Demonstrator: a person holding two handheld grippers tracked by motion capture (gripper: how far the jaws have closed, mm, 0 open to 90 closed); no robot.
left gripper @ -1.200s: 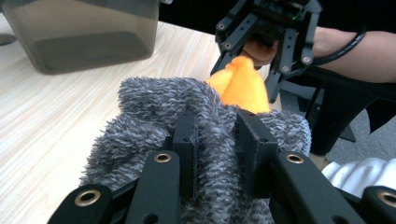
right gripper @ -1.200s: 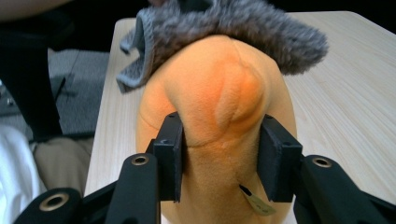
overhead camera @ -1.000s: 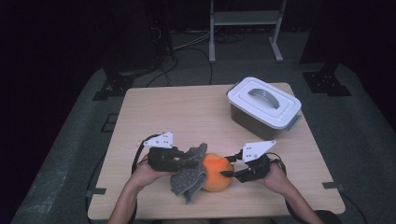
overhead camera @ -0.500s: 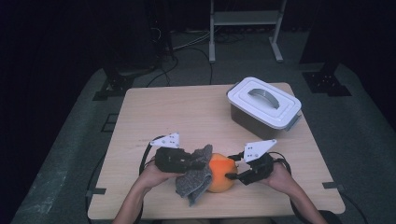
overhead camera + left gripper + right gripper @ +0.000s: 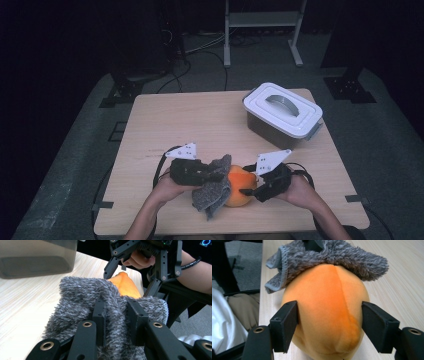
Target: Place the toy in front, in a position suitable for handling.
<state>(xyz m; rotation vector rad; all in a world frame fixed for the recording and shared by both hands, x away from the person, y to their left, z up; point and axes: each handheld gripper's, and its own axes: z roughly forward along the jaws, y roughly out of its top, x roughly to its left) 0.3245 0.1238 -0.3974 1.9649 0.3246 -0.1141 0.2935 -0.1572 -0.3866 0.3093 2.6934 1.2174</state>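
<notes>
At the table's near edge, the left gripper [image 5: 212, 172] reaches rightward, pinching a grey cloth [image 5: 212, 192] draped on the orange plush fruit [image 5: 240, 187]. The right gripper [image 5: 250, 189] points leftward, jaws just opening, spread astride the fruit.

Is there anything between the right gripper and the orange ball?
Nothing visible. The right gripper has its jaws on either side of the orange ball; they have just been opening. The grey cloth lies on the ball's far side.

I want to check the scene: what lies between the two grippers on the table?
In the high view, an orange soft toy lies between the left gripper and the right gripper, and a grey cloth held by the left gripper drapes over it.
</notes>
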